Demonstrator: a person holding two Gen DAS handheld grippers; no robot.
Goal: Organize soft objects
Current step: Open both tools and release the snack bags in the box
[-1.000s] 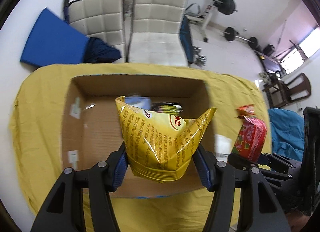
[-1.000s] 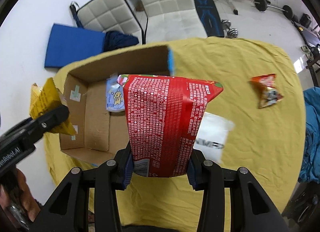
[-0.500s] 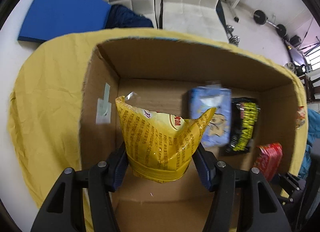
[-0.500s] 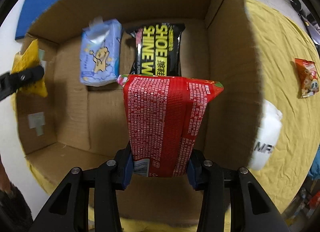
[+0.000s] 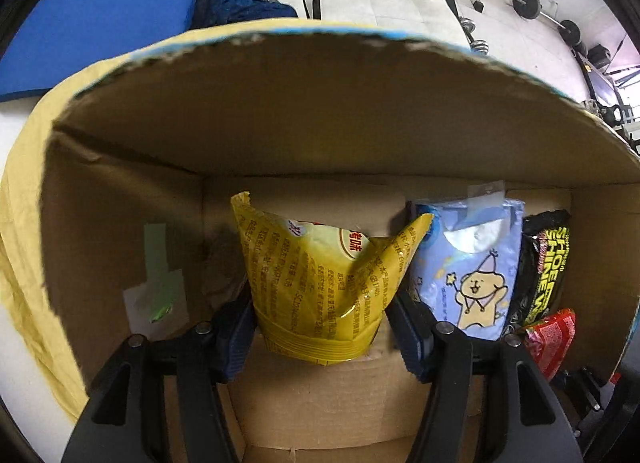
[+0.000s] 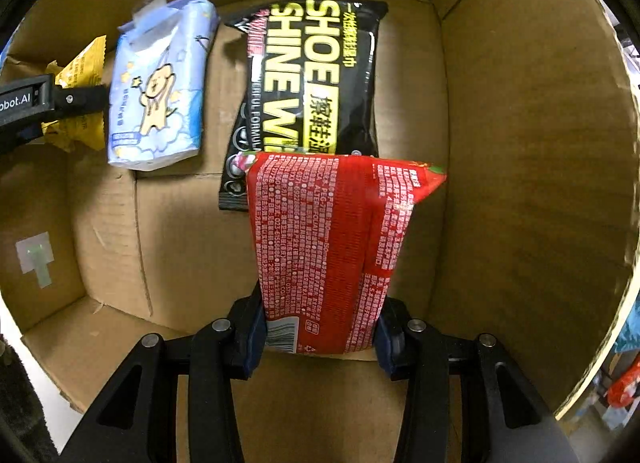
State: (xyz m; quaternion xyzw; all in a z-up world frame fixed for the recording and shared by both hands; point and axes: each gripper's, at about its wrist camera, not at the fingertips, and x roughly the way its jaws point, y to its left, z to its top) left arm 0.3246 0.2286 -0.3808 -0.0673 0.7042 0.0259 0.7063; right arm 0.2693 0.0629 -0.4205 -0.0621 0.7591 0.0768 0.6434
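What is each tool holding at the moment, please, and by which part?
The left tool grips the yellow snack bag by its bottom end; the right tool grips the red packet by its barcode end.

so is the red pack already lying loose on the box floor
No, the red pack is clamped in the right gripper, held above the box floor.

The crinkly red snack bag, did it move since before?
Yes. The crinkly red snack bag, clamped in the right hand-held gripper, went down from above the brown cardboard box to inside it.
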